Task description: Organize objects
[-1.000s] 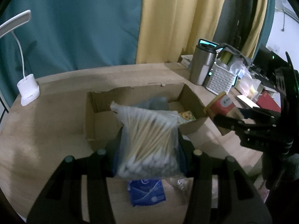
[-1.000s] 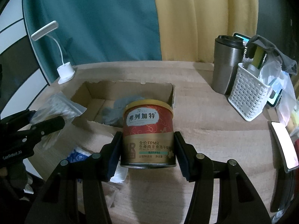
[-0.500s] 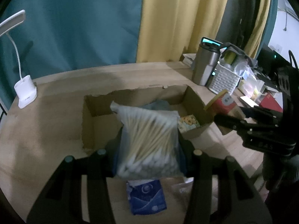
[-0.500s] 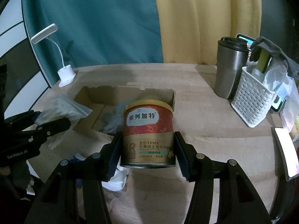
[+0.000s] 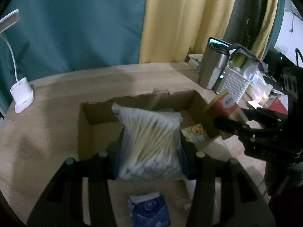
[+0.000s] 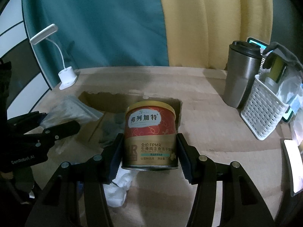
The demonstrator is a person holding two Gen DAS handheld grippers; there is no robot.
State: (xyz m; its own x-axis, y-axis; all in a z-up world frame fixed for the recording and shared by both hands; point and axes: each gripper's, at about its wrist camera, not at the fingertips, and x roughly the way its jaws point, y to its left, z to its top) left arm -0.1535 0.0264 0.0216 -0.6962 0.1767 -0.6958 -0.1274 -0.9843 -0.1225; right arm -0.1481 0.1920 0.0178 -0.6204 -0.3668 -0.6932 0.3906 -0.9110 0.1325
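Note:
My left gripper (image 5: 151,151) is shut on a clear bag of cotton swabs (image 5: 151,141), held above the near edge of an open cardboard box (image 5: 94,113). A red and gold can of cat food (image 6: 150,136) stands upright between the pads of my right gripper (image 6: 149,151), which is shut on it near the box's right wall (image 6: 179,111). From the left wrist view the can (image 5: 225,104) shows at the box's right side. Inside the box lie a grey cloth (image 6: 111,126) and a small printed packet (image 5: 197,134).
A white desk lamp (image 5: 20,94) stands at the table's far left. A steel tumbler (image 6: 242,75) and a white slotted basket (image 6: 263,113) stand at the right. A blue packet (image 5: 149,210) and white tissue (image 6: 119,187) lie on the near table.
Both grippers have drifted forward toward the box with their loads. The box looks nearer and larger in both views. Neither grip has changed.

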